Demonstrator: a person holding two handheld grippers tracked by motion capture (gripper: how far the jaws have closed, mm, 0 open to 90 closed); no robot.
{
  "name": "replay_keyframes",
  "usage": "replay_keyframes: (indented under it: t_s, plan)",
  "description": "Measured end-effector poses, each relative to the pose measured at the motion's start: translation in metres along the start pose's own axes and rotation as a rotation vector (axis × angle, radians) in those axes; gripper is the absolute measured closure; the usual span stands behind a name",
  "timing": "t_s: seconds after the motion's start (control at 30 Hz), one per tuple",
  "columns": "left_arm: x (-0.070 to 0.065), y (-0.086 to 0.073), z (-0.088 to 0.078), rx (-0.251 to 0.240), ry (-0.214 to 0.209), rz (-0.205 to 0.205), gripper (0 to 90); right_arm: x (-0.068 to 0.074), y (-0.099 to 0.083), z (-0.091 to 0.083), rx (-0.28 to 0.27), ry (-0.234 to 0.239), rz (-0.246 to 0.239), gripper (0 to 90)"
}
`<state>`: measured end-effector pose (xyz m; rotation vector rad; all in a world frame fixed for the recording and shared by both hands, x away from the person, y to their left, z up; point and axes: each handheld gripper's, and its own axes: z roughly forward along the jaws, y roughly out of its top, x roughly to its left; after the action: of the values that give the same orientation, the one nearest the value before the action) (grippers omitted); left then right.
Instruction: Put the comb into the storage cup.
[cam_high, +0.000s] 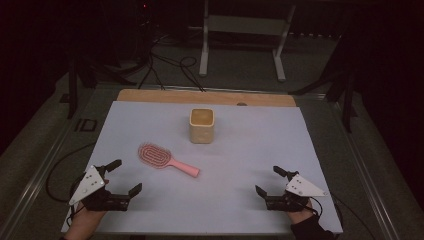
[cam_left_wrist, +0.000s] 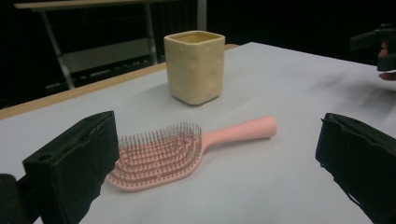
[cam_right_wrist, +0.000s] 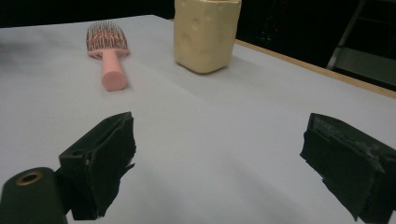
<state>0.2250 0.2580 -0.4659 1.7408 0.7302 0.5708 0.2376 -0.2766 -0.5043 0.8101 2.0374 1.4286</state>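
A pink hairbrush (cam_high: 166, 160) (cam_left_wrist: 177, 148) (cam_right_wrist: 108, 52) lies flat, bristles up, left of the table's middle, with its handle pointing right and toward me. Behind it a cream square cup (cam_high: 202, 125) (cam_left_wrist: 194, 66) (cam_right_wrist: 206, 33) stands upright. My left gripper (cam_high: 125, 176) (cam_left_wrist: 219, 163) rests open near the front left corner, a short way from the brush head, nothing between its jaws. At the front right my right gripper (cam_high: 269, 181) (cam_right_wrist: 219, 158) is open too and holds nothing.
A pale sheet (cam_high: 250, 160) covers the wooden table (cam_high: 150, 95), whose far edge shows as a bare strip. Beyond the table stand a metal frame (cam_high: 205, 45) and loose cables (cam_high: 170, 65) on the dark floor.
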Motion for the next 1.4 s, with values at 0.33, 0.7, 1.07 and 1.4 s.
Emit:
replay_keyframes:
  t_s: [0.33, 0.7, 1.07, 1.4]
  plan:
    - [0.0, 0.021, 0.011, 0.026, -0.04, 0.019, 0.0, -0.001, 0.0, 0.0, -0.002, -0.002, -0.001, 9.3]
    - [-0.001, 0.043, 0.027, 0.052, -0.086, 0.034, 0.0, -0.001, 0.0, 0.001, -0.005, 0.002, 0.002, 9.3]
    - [-0.005, 0.058, 0.051, 0.082, -0.142, 0.034, 0.0, 0.0, 0.0, 0.001, -0.003, 0.005, 0.008, 9.3]
    - [-0.011, 0.067, 0.075, 0.119, -0.19, 0.053, 0.0, -0.001, 0.0, 0.001, -0.005, 0.01, 0.012, 9.3]
